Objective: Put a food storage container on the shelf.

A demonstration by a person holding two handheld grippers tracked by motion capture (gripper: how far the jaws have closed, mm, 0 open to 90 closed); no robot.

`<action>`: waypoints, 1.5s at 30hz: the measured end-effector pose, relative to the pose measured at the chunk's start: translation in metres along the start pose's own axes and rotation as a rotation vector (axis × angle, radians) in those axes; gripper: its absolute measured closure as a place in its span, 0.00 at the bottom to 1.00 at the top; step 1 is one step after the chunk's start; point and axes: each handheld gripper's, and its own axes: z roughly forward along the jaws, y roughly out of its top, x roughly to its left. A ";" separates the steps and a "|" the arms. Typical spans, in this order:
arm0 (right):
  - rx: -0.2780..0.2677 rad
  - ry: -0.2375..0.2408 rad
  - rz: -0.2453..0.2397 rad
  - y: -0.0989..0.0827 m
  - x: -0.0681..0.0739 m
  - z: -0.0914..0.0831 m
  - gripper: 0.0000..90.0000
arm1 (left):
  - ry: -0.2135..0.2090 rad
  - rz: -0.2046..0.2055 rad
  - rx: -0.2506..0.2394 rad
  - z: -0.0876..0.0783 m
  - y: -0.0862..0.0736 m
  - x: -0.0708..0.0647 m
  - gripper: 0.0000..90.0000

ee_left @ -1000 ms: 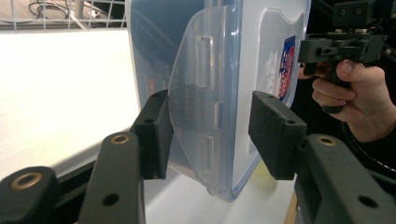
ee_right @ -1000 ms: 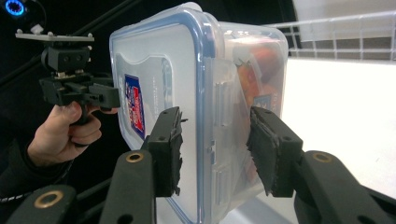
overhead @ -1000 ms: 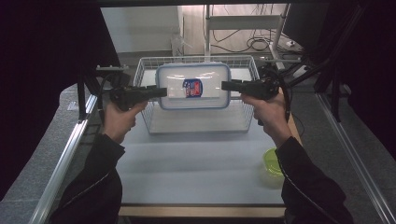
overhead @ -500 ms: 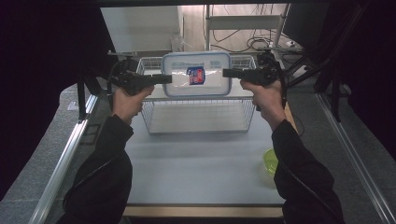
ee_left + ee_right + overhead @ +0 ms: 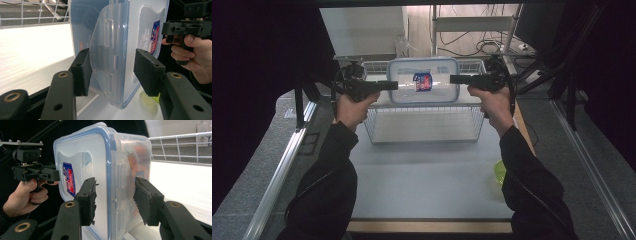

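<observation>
The left hand-held gripper [image 5: 393,85] and right hand-held gripper [image 5: 454,79] each pinch one end of the clear lidded container [image 5: 423,80]. It hangs at upper centre, over the wire basket [image 5: 426,125] on the surface [image 5: 422,180].

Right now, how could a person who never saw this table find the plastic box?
Look at the white wire basket at the far end of the table. Above it, one hand-held gripper on each side holds a clear box. Its blue-rimmed lid and red-and-blue sticker set it apart.
</observation>
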 end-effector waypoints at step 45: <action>0.021 -0.138 -0.108 -0.008 0.004 0.011 0.62 | 0.198 0.182 0.024 0.011 -0.006 -0.007 0.37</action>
